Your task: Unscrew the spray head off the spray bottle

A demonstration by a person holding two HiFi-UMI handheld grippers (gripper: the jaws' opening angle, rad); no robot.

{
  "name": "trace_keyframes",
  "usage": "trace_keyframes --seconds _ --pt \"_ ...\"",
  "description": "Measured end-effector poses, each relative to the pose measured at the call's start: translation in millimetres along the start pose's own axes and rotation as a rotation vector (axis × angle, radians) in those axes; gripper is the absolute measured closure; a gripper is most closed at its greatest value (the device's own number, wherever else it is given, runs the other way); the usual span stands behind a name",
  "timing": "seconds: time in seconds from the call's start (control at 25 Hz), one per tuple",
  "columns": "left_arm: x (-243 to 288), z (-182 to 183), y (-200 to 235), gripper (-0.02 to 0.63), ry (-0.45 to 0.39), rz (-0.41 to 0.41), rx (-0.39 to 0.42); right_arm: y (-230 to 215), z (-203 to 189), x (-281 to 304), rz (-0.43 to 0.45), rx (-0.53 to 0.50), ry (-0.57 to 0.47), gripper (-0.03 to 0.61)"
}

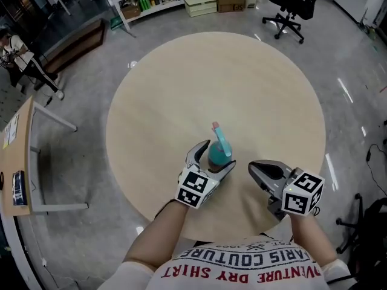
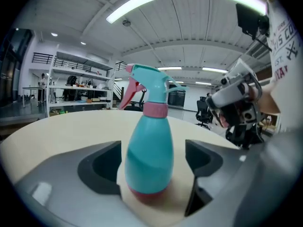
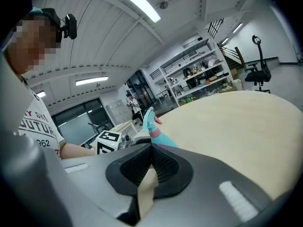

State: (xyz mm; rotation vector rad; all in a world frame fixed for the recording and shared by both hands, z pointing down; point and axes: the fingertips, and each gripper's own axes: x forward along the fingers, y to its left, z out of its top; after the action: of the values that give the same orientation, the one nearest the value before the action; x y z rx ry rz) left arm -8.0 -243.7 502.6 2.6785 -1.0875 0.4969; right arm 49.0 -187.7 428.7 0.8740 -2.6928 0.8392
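Left gripper (image 1: 213, 157) spread wide, and the spray bottle (image 2: 147, 155) stands upright on the table (image 1: 181, 83) right between its jaws, a gap on either side, pads not touching. Its long axis is vertical, with the spray head (image 2: 147, 82) above jaw level. Further right, the right gripper (image 1: 257, 169) is pressed together, empty, just beside the bottle. Left looks nearer, and likely clamps the body first.

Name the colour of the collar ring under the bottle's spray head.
Pink collar ring, against the teal spray bottle; shows best in the left gripper view.
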Motion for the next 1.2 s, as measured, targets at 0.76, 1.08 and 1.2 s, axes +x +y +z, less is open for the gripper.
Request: trace_keyframes --seconds 0.76,1.08,1.2 --pt "11.4 -4.7 5.2 0.279 0.024 0.018 0.068 -3.9 7.2 56.3 -0.066 -0.406 -0.039 0.420" --pt "15.0 -3.7 2.5 0.279 0.020 0.056 0.054 -5.2 22.4 83.8 -0.099 -0.465 -0.120 0.390" --pt "13.6 -4.3 4.1 0.279 0.015 0.074 0.043 -6.0 25.9 89.4 -0.115 -0.469 -0.125 0.411"
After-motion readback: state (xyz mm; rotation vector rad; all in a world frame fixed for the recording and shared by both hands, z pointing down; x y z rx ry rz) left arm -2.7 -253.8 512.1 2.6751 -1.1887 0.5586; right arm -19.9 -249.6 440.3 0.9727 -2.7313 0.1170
